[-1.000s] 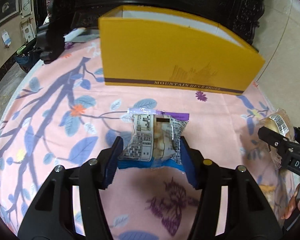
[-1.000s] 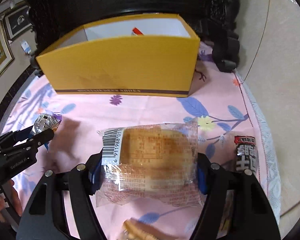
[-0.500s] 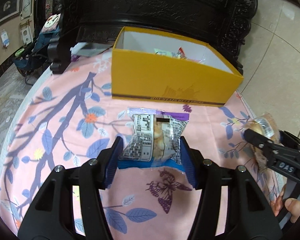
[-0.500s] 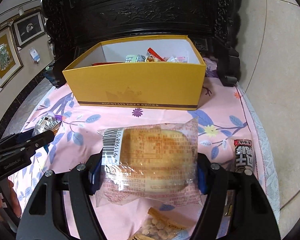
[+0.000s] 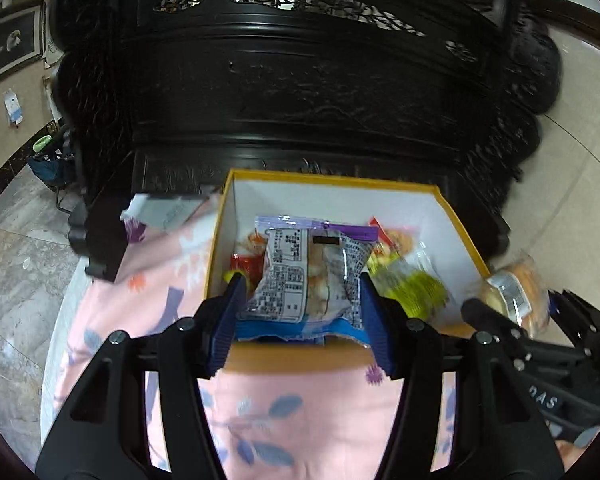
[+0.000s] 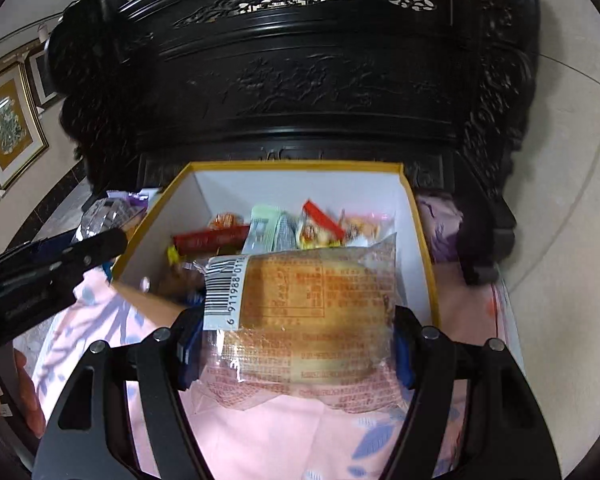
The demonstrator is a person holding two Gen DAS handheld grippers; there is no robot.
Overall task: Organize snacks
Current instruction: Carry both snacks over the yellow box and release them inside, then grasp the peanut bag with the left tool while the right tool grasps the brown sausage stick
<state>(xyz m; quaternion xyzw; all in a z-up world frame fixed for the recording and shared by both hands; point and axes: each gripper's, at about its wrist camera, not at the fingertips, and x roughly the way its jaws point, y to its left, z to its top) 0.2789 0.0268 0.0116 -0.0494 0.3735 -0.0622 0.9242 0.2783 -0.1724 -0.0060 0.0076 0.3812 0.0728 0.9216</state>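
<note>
My left gripper (image 5: 302,304) is shut on a clear snack packet (image 5: 308,276) with a purple top strip and a blue bottom edge, held above the near wall of the yellow box (image 5: 340,180). My right gripper (image 6: 296,332) is shut on a wrapped bread cake (image 6: 312,304) with a barcode label, also above the box's (image 6: 296,167) near edge. The box has a white inside with several snack packets (image 6: 284,232) in it. In the left wrist view the right gripper's finger (image 5: 496,320) and its bread (image 5: 516,288) show at the right. The right wrist view has the left gripper's finger (image 6: 76,256) at the left.
The box stands on a pink flowered tablecloth (image 5: 300,412) on a round table. A dark carved wooden chair (image 6: 320,92) rises right behind the box. Part of a person's hand (image 6: 24,400) shows at the lower left. Tiled floor (image 5: 12,260) lies beyond the table's left edge.
Both grippers have risen and moved forward toward the box, each still holding its snack. The box's inside now shows from above where earlier mostly its front wall showed.
</note>
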